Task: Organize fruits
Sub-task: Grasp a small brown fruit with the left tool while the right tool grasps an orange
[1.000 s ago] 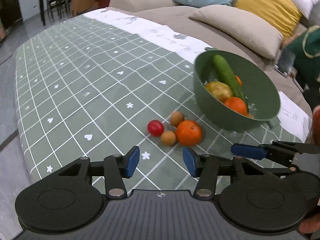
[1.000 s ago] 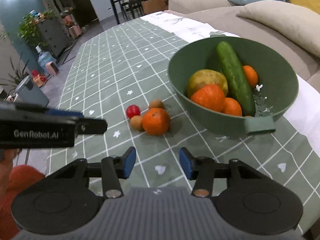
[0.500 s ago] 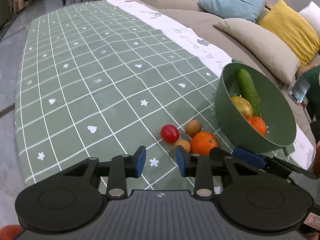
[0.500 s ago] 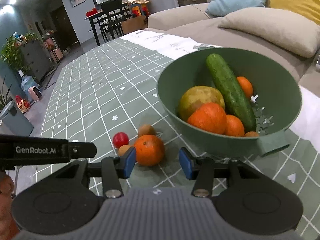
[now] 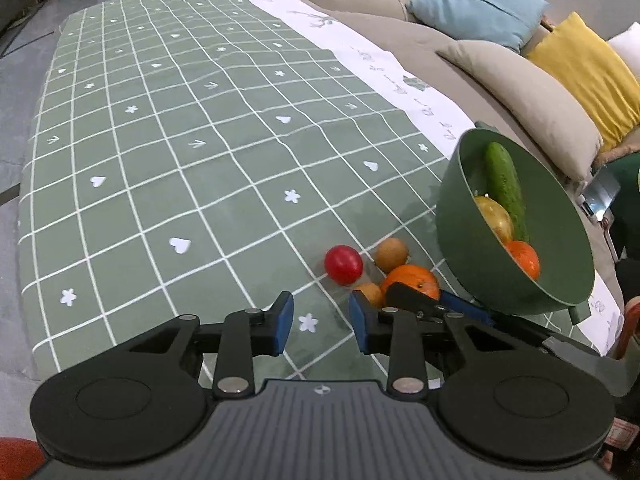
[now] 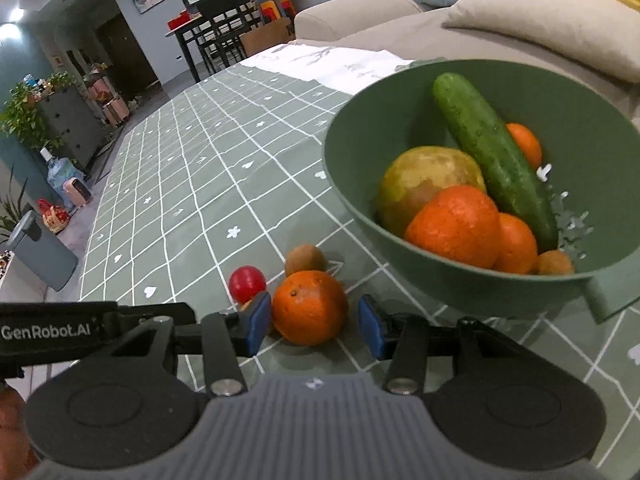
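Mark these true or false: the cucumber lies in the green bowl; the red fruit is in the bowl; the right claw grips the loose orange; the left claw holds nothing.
1. The cucumber lies in the green bowl. True.
2. The red fruit is in the bowl. False: it sits on the tablecloth.
3. The right claw grips the loose orange. False: its pads stand apart from it.
4. The left claw holds nothing. True.

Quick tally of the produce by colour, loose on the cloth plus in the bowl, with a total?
Orange: 4, one loose orange, three in the green bowl, e.g.
Red: 1, red fruit
Brown: 4, three small loose fruits, e.g., one in bowl
Yellow-green: 1, pear-like fruit
Green: 1, cucumber
Total: 11
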`<state>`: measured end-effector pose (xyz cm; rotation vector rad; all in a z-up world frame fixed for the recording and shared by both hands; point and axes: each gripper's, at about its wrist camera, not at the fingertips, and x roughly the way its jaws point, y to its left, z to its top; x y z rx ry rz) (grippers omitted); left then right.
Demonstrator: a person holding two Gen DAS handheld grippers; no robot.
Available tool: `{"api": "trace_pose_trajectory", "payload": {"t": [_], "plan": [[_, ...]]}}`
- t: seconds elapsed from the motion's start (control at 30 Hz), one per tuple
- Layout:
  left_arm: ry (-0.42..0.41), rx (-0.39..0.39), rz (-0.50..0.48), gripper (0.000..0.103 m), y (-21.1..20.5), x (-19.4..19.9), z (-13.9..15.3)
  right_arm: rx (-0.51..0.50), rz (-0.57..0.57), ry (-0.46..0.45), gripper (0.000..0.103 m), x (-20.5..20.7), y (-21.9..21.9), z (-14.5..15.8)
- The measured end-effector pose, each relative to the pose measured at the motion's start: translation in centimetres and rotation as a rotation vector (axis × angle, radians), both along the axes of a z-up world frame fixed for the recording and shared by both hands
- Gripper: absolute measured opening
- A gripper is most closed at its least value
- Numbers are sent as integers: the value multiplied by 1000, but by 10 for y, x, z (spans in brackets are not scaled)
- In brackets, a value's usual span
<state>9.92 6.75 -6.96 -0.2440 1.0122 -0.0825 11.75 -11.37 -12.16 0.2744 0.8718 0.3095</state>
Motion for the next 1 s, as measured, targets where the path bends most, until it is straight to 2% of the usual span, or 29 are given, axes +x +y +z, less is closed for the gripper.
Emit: {"api": "trace_pose_trajectory", "payload": {"t": [0.17, 0.27, 0.4, 0.87, 1.0], "plan": [[2, -3, -42, 38, -10, 1, -3, -18, 16, 7, 38, -5, -8, 7], [-5, 45, -91, 38, -24, 2, -6, -27, 22, 21, 38, -15, -20, 12], [-15, 84, -130, 44, -40, 8, -11, -51, 25, 31, 38, -23, -35, 13], [13, 101, -134, 44, -65, 27, -24, -21, -1, 58, 38, -25, -61, 10], [12, 119, -131, 35, -69, 30, -26, -18, -1, 68, 38, -24, -63, 8]]}}
